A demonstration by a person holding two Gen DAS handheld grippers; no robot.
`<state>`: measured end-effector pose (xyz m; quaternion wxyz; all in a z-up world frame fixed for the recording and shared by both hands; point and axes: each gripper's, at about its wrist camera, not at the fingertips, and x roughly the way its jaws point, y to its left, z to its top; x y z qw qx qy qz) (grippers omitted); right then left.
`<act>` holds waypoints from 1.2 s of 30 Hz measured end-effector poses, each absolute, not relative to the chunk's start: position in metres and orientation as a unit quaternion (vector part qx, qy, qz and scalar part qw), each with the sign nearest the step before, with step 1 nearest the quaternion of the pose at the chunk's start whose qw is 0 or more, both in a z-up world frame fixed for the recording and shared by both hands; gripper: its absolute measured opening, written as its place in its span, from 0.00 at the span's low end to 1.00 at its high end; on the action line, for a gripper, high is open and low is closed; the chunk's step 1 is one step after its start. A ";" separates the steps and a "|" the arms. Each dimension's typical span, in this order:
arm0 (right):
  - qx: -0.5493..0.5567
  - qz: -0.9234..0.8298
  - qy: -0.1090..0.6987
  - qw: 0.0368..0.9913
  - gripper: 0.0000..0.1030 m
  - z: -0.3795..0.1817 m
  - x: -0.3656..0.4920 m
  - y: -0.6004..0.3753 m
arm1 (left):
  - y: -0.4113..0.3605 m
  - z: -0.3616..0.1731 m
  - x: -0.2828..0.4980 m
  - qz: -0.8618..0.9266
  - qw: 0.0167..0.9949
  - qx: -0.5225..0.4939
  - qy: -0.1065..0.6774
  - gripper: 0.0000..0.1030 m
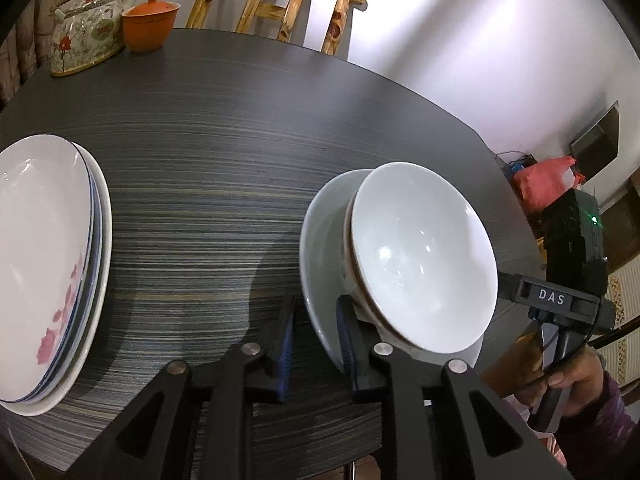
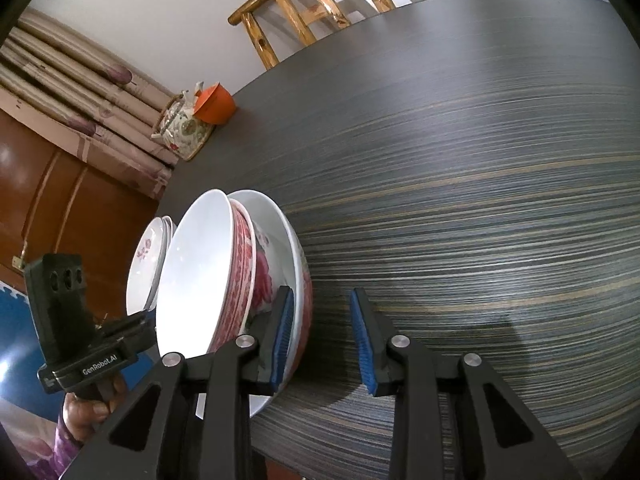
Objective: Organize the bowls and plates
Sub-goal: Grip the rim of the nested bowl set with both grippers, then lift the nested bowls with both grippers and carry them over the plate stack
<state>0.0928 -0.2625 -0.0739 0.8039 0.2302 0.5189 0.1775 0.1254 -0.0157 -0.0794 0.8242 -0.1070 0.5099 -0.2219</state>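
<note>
A stack of bowls stands on the dark striped table: a white bowl nested in a wider white bowl. In the right wrist view the top white bowl sits in a red-patterned bowl, which sits in a wide floral bowl. My left gripper is open, its jaws either side of the wide bowl's near rim. My right gripper is open, its jaws either side of the wide bowl's rim. A stack of plates with a pink flower print lies at the left, also visible in the right wrist view.
A floral teapot and an orange lidded cup stand at the table's far edge. A wooden chair stands behind the table. The table edge runs close to the bowls on the right.
</note>
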 end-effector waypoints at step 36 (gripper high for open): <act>0.212 0.219 0.511 0.804 0.11 -0.062 0.081 -0.214 | 0.021 -0.052 0.085 -0.151 0.845 -0.125 0.497 0.11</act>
